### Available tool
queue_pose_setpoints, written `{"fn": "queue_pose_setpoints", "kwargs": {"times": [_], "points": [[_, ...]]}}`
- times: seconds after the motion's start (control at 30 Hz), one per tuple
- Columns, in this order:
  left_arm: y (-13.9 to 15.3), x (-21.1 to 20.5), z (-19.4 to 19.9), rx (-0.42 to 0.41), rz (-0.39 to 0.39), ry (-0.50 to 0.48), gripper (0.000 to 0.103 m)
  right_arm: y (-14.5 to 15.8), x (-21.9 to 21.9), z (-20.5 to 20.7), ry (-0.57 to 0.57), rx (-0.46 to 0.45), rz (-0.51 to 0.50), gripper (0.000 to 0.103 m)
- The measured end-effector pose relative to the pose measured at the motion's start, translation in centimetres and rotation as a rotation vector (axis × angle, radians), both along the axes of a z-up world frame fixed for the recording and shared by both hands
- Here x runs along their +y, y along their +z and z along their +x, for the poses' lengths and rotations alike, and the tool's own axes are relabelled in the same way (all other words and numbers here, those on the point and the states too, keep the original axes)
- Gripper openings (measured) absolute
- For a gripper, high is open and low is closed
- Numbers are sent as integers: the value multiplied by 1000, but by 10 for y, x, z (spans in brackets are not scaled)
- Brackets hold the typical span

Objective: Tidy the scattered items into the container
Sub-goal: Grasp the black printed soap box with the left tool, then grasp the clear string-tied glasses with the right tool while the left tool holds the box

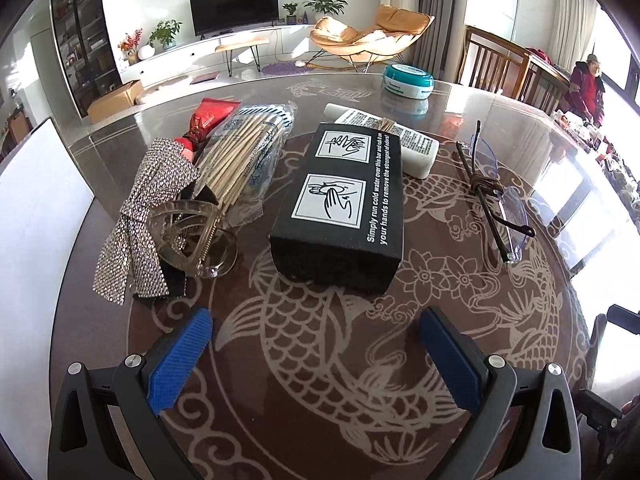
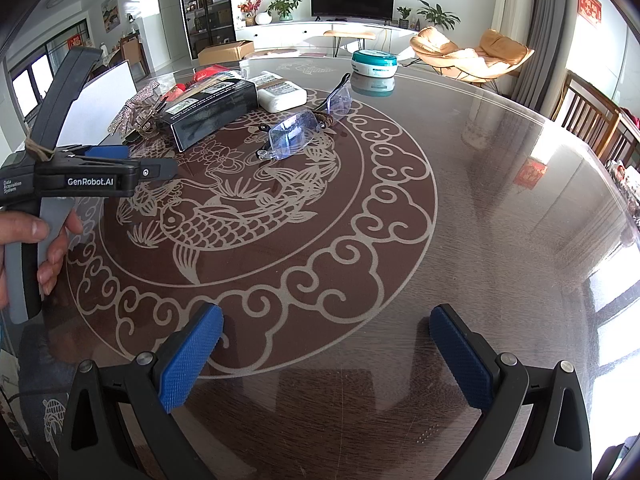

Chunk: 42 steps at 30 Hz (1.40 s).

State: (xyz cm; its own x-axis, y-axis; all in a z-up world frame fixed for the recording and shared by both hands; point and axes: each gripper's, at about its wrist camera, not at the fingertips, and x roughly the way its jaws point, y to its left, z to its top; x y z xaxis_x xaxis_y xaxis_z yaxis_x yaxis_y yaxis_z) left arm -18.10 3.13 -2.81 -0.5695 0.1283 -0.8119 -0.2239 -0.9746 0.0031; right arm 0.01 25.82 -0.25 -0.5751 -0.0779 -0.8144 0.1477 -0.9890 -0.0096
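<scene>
On the round glass-topped table (image 1: 320,380) lie a black box (image 1: 340,208), a white tube (image 1: 400,144), folded glasses (image 1: 500,200), a bag of wooden sticks (image 1: 244,152), a rhinestone bow hair clip (image 1: 156,216) and a red tube (image 1: 208,116). My left gripper (image 1: 316,344) is open and empty, just short of the black box. My right gripper (image 2: 326,344) is open and empty over bare table. The right wrist view shows the left gripper (image 2: 132,160) at the left, with the box (image 2: 212,110) and glasses (image 2: 300,128) beyond.
A round teal-and-white tin (image 1: 408,80) stands at the table's far edge and also shows in the right wrist view (image 2: 374,62). A white board (image 1: 36,208) stands at the left edge. Wooden chairs (image 1: 500,64) stand beyond the table on the right.
</scene>
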Motion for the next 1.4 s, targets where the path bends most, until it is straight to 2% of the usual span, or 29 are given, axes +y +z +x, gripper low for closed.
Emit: {"fn": "queue_pose_setpoints", "kwargs": {"times": [0.5,0.53,0.6,0.63,0.77,0.97,1.17,1.27,1.4], "points": [[2,29,-53,2,-6,-106,103,0,0,1,0,0,0,103],[3,30,-53,10,-7,-94,94,0,0,0,0,0,0,103],[9,31,-49,50,-2,-84,60,0,-1,1,0,0,0,103],[9,31,-46,52,-6,-75,59,0,-1,1,0,0,0,103],[9,23,-22,49,3,-3,58,0,0,0,0,1,-5,103],[7,-14,49,48,-5,78,59,1,4,-1,0,7,-44,103],[6,-58,91,45,12,155,59,-1,-3,-6,9,-4,4,103],[7,-57,93,46,4,159,59,-1,-9,-29,-12,-15,5,103],[6,-55,93,47,-5,159,60,-2,-27,-84,-80,-16,6,103]]}}
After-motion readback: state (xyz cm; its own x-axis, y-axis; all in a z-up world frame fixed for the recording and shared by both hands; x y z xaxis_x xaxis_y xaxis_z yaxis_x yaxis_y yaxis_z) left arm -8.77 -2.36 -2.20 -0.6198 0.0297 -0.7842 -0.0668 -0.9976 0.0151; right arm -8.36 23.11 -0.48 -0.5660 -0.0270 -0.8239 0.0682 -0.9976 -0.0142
